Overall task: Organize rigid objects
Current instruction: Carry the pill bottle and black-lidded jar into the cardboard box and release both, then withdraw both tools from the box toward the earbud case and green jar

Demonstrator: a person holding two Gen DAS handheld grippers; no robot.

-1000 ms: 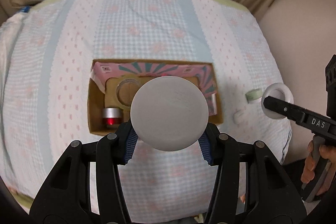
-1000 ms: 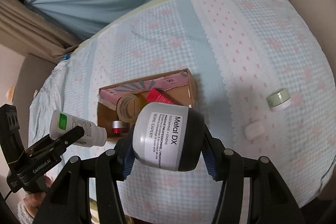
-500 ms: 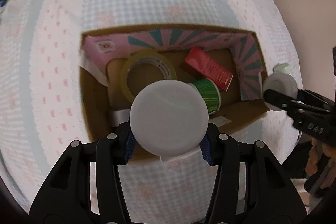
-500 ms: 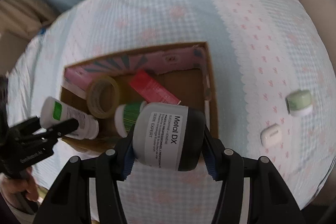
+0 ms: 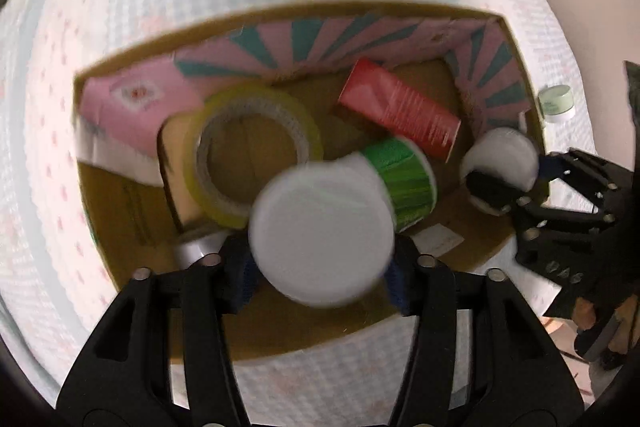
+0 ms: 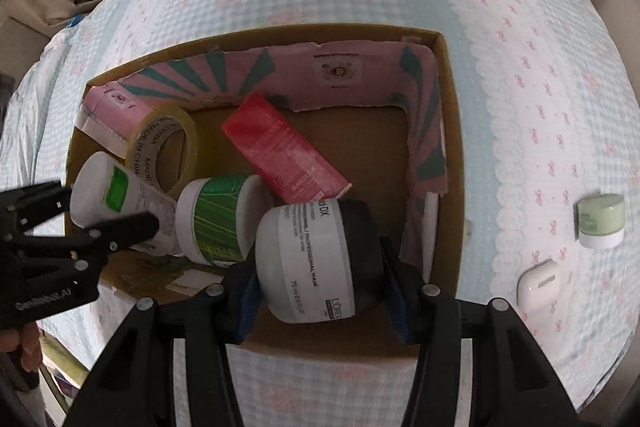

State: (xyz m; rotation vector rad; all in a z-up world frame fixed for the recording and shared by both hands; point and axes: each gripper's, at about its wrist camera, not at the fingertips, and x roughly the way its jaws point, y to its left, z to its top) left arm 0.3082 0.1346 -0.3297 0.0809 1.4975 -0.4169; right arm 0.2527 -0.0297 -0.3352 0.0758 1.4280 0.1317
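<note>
An open cardboard box [image 6: 450,131] with pink patterned flaps sits on the cloth-covered table; it also shows in the left wrist view [image 5: 132,211]. Inside lie a tape roll [image 6: 166,151], a red carton [image 6: 280,155] and a green-labelled jar [image 6: 218,219]. My left gripper [image 5: 322,263] is shut on a white bottle [image 5: 322,233] with a green label, held over the box's near left part; the bottle also shows in the right wrist view [image 6: 120,203]. My right gripper [image 6: 316,279] is shut on a white and black mask jar [image 6: 312,259], held over the box's near right part.
A pale green jar [image 6: 600,221] and a white earbud case [image 6: 538,285] lie on the cloth right of the box. The green jar also shows in the left wrist view [image 5: 556,103]. A curtain hangs behind the table.
Both grippers have moved forward and down over the box, each still holding its object. The box now fills the views.
</note>
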